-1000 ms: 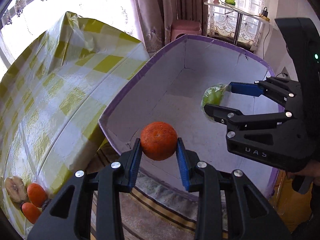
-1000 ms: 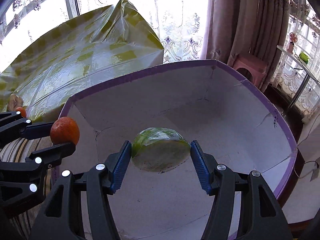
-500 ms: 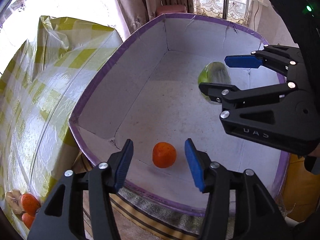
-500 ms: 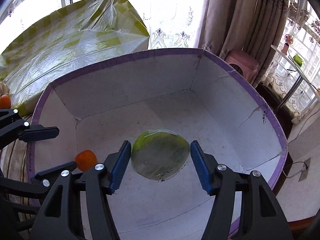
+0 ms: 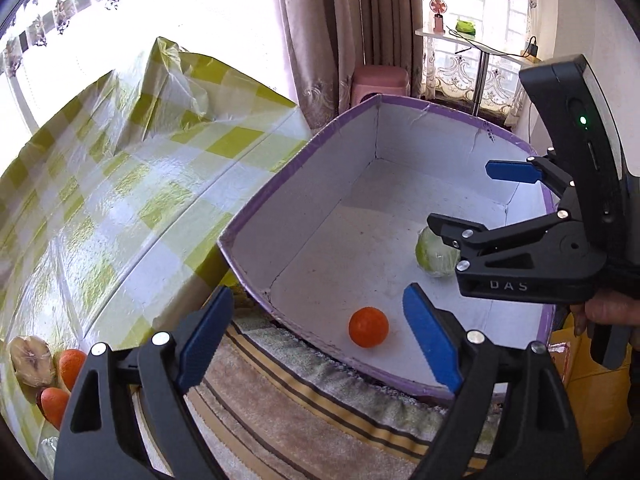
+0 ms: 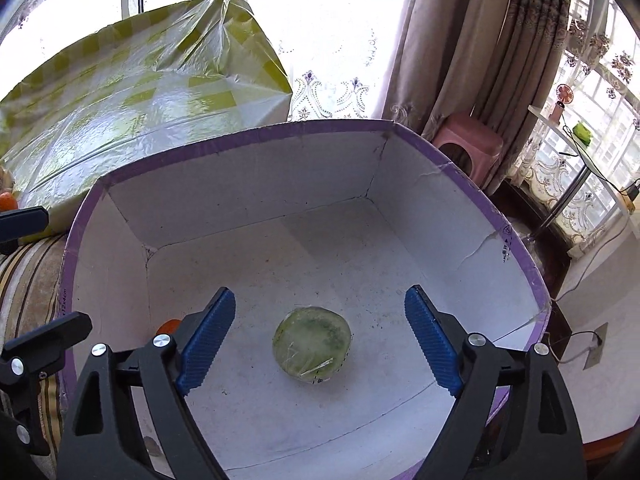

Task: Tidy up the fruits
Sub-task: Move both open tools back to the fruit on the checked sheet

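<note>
Opening wide and holding nothing, left gripper [image 5: 316,338] and right gripper [image 6: 320,338] hover over the box [image 5: 288,160], orange [image 5: 368,327] and wrapped green fruit [image 6: 312,345] lying inside, remaining fruit [image 5: 56,376] far left on the table, nearer the left gripper.

We read "DAS" on the right gripper [image 5: 460,196] body. Small print on the box [image 6: 505,240] rim is too fine to read.
</note>
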A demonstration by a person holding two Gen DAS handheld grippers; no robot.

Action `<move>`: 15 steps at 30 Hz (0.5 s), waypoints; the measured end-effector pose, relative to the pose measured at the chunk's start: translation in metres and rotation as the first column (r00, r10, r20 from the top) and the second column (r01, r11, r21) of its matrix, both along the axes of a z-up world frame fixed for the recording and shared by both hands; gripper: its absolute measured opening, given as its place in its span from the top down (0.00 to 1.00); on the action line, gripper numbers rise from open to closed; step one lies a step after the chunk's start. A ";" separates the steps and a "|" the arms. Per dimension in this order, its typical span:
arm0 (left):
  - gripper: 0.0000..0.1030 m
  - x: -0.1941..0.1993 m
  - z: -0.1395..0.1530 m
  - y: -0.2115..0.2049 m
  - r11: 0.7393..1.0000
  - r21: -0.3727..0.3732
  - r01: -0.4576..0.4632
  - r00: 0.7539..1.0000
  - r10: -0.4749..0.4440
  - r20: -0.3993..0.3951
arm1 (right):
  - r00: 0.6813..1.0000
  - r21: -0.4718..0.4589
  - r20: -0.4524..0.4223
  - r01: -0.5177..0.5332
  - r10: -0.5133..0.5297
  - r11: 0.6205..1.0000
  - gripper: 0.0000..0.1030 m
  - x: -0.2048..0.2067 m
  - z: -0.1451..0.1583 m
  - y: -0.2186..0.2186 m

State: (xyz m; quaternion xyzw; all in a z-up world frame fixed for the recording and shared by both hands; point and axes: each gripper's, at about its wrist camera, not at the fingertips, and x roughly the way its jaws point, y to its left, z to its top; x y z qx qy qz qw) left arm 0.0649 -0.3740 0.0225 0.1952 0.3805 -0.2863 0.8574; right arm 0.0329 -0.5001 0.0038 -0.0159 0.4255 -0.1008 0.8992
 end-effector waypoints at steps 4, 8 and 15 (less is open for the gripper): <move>0.16 -0.016 0.015 0.027 0.998 -0.056 -0.037 0.996 0.041 0.079 | 0.998 -0.023 0.060 0.007 -0.006 1.000 0.17 -0.005 0.017 0.006; 0.16 -0.026 0.022 0.052 0.993 -0.036 -0.115 0.991 0.117 0.071 | 0.990 0.053 0.129 -0.063 0.056 0.997 0.17 -0.011 0.035 0.018; 0.16 -0.050 0.027 0.126 0.953 -0.120 -0.280 0.959 0.283 0.011 | 0.962 0.151 0.166 -0.241 0.216 0.959 0.16 -0.014 0.044 0.067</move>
